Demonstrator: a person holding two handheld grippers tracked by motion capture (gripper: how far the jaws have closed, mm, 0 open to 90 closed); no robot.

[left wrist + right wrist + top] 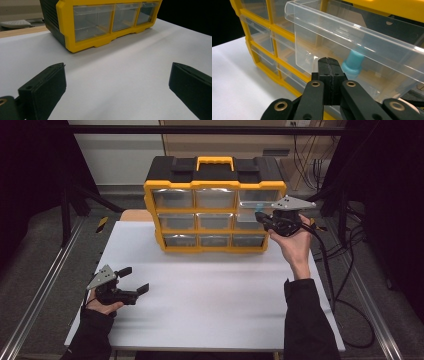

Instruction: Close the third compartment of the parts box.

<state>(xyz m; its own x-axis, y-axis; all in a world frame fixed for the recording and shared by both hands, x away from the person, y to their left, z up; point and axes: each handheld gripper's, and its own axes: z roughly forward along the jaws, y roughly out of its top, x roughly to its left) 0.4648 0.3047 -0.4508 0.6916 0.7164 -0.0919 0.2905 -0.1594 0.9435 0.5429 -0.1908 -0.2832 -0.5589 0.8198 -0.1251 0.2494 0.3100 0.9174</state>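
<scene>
Currently my right tongs are at the organiser, jaws pressed together w/ no visible gap, right against the front wall of a clear drawer that's pulled partway out on the upper right side. Can't tell whether a thin lip or tab is pinched between them; nothing shows. Inside the drawer stands a light-blue cylindrical item, just behind the front wall.

My left tongs sit low over the desk near its front-left corner, jaws wide apart, holding nothing, well clear of the organiser.

Risks, my judgement:
- Drawer hangs out w/ little support; a further pull could bring it fully off its rails, tip it and spill the blue item.
- Organiser isn't braced. Left tongs are too far off to steady it, so a hard tug or shove may slide or rock the whole unit on the smooth desk.
- Closed tips on slick plastic could slip off and knock adj. drawers.
- Blue item is upright and prob. top-heavy; a jolt may topple it.
</scene>
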